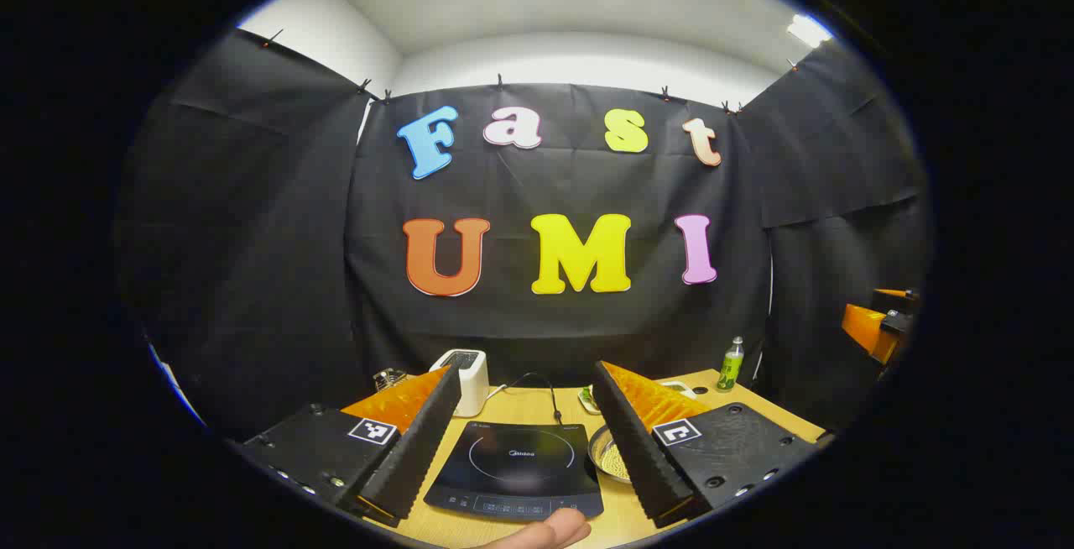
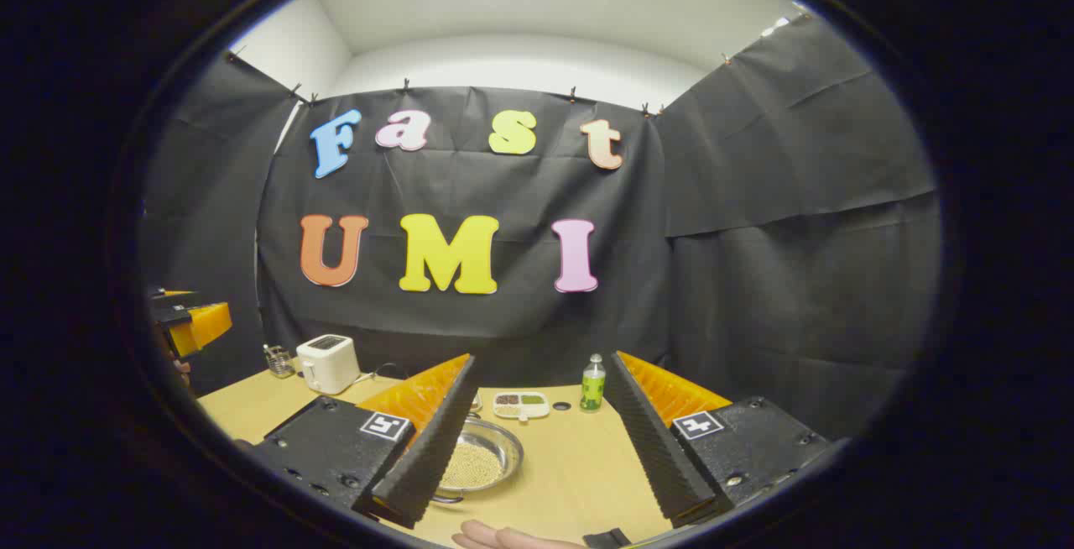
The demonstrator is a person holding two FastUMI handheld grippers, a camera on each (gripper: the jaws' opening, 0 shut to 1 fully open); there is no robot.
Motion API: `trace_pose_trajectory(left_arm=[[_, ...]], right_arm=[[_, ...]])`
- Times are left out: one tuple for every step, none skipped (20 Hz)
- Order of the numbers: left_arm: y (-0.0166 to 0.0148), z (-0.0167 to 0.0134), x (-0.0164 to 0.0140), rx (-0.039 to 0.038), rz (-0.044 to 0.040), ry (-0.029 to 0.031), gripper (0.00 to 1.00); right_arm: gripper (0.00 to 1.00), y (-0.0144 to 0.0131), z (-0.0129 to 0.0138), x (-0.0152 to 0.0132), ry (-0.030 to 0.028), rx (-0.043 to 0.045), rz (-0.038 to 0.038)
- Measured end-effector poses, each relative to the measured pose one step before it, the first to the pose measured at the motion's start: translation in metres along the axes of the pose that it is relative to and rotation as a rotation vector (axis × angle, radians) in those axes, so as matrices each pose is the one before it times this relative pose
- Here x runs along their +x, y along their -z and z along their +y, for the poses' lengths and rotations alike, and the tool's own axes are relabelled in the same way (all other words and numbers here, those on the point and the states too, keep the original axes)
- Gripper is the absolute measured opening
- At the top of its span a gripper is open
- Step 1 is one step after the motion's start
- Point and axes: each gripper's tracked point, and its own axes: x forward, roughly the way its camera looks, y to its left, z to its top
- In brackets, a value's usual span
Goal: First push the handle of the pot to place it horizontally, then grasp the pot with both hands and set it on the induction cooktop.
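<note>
On the wooden table (image 2: pixel 579 465), just to the right of the induction cooktop (image 1: pixel 518 469), we are finding the pot (image 2: pixel 478 461) — a shallow metal vessel holding pale grains, and not yet on the cooktop. In the left gripper view its rim is showing close beside the cooktop's right edge; whether the two are touching we cannot tell. In the right gripper view we are seeing a small handle at the pot's near rim, partly hidden behind a finger, so its angle is not readable.

The left gripper (image 1: pixel 524 431) is hovering above the near side of the cooktop, its fingers standing well apart and holding nothing. The right gripper (image 2: pixel 537 436) is hanging over the table right of the cooktop, fingers likewise spread and empty, with the pot lying by its left finger.

Behind the cooktop we are noting a white toaster (image 2: pixel 329 363), a small divided dish (image 2: pixel 520 403) and a green bottle (image 2: pixel 592 384), all well apart from the pot.

We are judging the handle push as the step in hand. To do it well, we are advising one finger set low against the handle's side and a slow sweep — the pot is light and could slide or spill its grains.
</note>
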Motion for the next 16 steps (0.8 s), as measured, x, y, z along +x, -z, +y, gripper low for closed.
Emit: trace_pose_trajectory(left_arm=[[-0.00145,0.00141,0.00057,-0.00724,-0.00048,-0.00017,0.95],[-0.00268,-0.00038,-0.00116,-0.00794,-0.00400,0.00384,0.95],[0.00029,0.00014,-0.00069,-0.00493,-0.00200,0.00318,0.95],[-0.00228,0.00142,-0.00064,-0.00162,-0.00209,0.00090,0.95],[-0.00372,0.00207,-0.00250,-0.00087,-0.00543,-0.00272,0.95],[-0.00332,0.00202,-0.00296,-0.00236,-0.00693,-0.00374,0.95],[-0.00318,0.00183,-0.00159,-0.00347,-0.00546,-0.00043,0.95],[-0.00234,0.00060,-0.00037,-0.00435,-0.00308,0.00268,0.95],[-0.00173,0.00103,-0.00046,-0.00413,-0.00548,0.00140,0.95],[-0.00282,0.00007,-0.00061,-0.00002,-0.00764,0.00034,0.95],[-0.00245,-0.00069,-0.00226,0.00505,-0.00778,0.00004,0.95],[-0.00096,0.00048,-0.00119,0.00540,-0.00225,0.00134,0.95],[0.00309,-0.00290,-0.00068,0.00133,0.00519,0.00939,0.95],[0.00278,-0.00358,-0.00147,-0.00260,0.00441,0.01064,0.95],[0.00029,-0.00366,-0.00168,0.00114,0.00153,0.00915,0.95],[0.00305,-0.00305,-0.00229,0.00746,0.00352,0.00614,0.95]], right_arm=[[0.96,0.00002,-0.00156,-0.00031,0.00056,-0.00137,0.00160],[0.96,-0.00051,-0.00261,-0.00011,0.00188,-0.00201,0.00071],[0.96,-0.00159,-0.00205,0.00012,0.00222,-0.00127,-0.00247],[0.96,-0.00229,-0.00311,0.00016,0.00641,-0.00053,-0.00501],[0.99,-0.00146,-0.00376,0.00016,0.00810,0.00205,-0.00495],[0.96,-0.00193,-0.00151,0.00062,0.00299,0.00403,-0.00311],[0.96,-0.00060,0.00012,0.00078,0.00099,0.00500,-0.00002],[0.96,0.00136,0.00006,0.00124,-0.00169,0.00137,0.00517],[0.96,0.00044,0.00040,0.00126,-0.00209,-0.00085,0.00669],[0.99,-0.00035,0.00064,0.00142,-0.00479,-0.00059,0.00439],[0.96,-0.00047,0.00044,0.00275,0.00299,-0.00429,0.00581],[0.99,0.00124,-0.00072,0.00266,0.00043,-0.00470,0.01166],[0.96,0.00241,0.00498,0.00345,-0.01857,-0.00244,0.01372],[0.96,0.00155,0.00521,0.00348,-0.01633,-0.00200,0.01678],[0.96,0.00348,0.00392,0.00374,-0.01957,0.00003,0.01735],[0.98,0.00149,0.00525,0.00318,-0.02097,0.00186,0.01907]])
